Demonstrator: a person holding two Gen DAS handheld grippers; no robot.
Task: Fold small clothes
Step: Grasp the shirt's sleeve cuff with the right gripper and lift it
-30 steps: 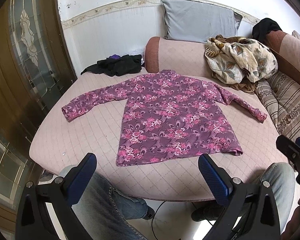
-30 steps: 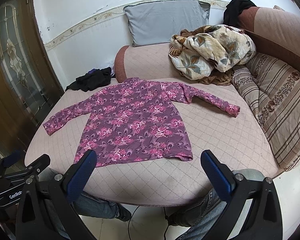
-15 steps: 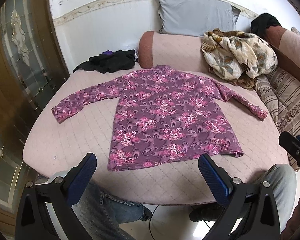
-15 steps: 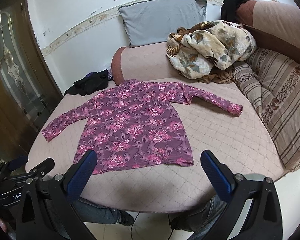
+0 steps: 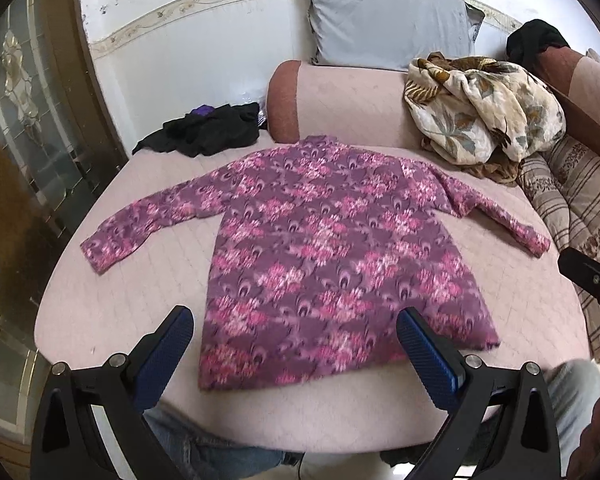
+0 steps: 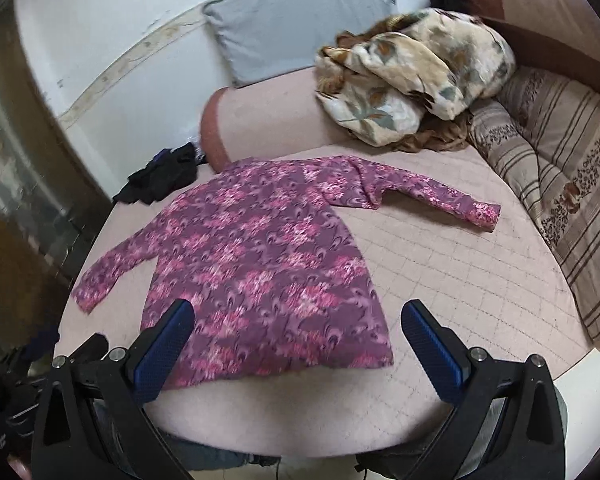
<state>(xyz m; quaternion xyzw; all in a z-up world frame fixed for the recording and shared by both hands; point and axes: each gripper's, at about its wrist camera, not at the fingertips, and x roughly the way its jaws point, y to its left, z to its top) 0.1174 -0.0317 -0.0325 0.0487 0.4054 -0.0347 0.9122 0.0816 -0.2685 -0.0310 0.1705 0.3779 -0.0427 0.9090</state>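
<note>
Two handheld grippers hang above the near edge of a pink quilted bed (image 5: 100, 300), both with blue-padded jaws spread wide and holding nothing. The left gripper (image 5: 296, 344) frames the hem of a purple floral long-sleeved top (image 5: 320, 248), which lies flat and unfolded on the bed, both sleeves stretched out to the sides; the right gripper (image 6: 298, 338) looks over the same top (image 6: 260, 256) from farther right, its hem between the spread fingers. Denim-clad knees show below the bed edge in both views. Only the left view catches the tip of the other gripper at its right edge, while only the right view shows a wide run of the striped cushion (image 6: 560, 184). Beyond the collar sit a heap of dark clothing (image 5: 212, 132), a crumpled floral blanket (image 5: 484, 116) and a gray pillow (image 5: 388, 24) leaning on the white wall.
</note>
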